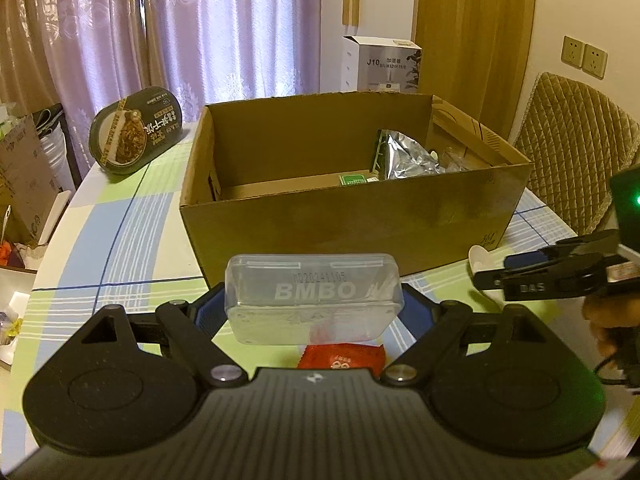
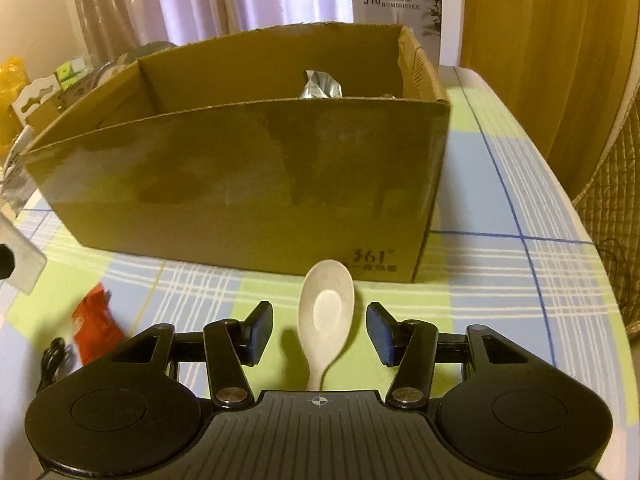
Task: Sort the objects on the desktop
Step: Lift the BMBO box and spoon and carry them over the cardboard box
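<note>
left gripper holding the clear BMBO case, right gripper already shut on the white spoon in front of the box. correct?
Not quite. The right gripper is open: in the right wrist view its fingers stand apart on either side of the spoon, which lies on the table. The rest holds: the left gripper is shut on the clear case, in front of the box.

The left tool [image 1: 314, 304] grips a clear plastic case [image 1: 314, 298] above a red packet [image 1: 342, 356], facing an open cardboard box [image 1: 352, 216] on the checked tabletop [image 1: 120, 240]; the right tool [image 1: 496, 270] sits beside it.
</note>
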Demonstrator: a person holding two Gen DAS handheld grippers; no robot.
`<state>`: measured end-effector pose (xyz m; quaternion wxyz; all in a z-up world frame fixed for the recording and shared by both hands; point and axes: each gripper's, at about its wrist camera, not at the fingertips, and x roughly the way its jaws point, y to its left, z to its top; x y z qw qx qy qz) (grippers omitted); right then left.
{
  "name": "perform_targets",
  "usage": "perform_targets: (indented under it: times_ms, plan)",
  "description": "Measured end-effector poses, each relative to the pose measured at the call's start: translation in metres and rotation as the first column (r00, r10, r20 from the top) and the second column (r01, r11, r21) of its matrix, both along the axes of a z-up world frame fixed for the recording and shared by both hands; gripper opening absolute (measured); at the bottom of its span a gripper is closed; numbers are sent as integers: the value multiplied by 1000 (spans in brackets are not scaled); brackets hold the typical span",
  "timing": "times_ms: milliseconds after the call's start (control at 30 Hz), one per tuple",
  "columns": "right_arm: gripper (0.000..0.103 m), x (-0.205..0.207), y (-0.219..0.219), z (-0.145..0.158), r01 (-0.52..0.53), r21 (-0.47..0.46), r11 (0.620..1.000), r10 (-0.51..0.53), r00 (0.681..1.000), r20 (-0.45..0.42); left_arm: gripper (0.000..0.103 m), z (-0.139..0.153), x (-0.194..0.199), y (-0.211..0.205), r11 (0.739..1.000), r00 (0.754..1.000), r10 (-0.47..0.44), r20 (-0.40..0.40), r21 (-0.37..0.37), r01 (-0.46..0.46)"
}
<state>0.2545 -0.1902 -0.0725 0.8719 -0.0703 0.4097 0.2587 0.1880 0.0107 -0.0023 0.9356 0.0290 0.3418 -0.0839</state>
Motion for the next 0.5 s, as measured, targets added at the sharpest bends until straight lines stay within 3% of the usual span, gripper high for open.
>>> perform_targets:
  times_ms: [267, 300, 333, 500]
  plan:
    - [48, 4, 7, -9, 1, -51, 999, 0, 1000, 18, 85, -11, 5, 1, 1000, 1000, 0, -19, -13, -1]
    - [45, 3, 7, -10, 1, -58, 998, 0, 1000, 22, 85, -12, 5, 1, 1000, 1000, 2, -21, -14, -2]
    - [30, 3, 7, -10, 0, -67, 998, 1, 1000, 29, 85, -13, 5, 1, 1000, 1000, 2, -22, -15, -3]
    - [30, -5, 4, -1, -21, -79, 997, 25, 998, 52, 85, -12, 3, 2, 1000, 1000, 6, -21, -18, -6]
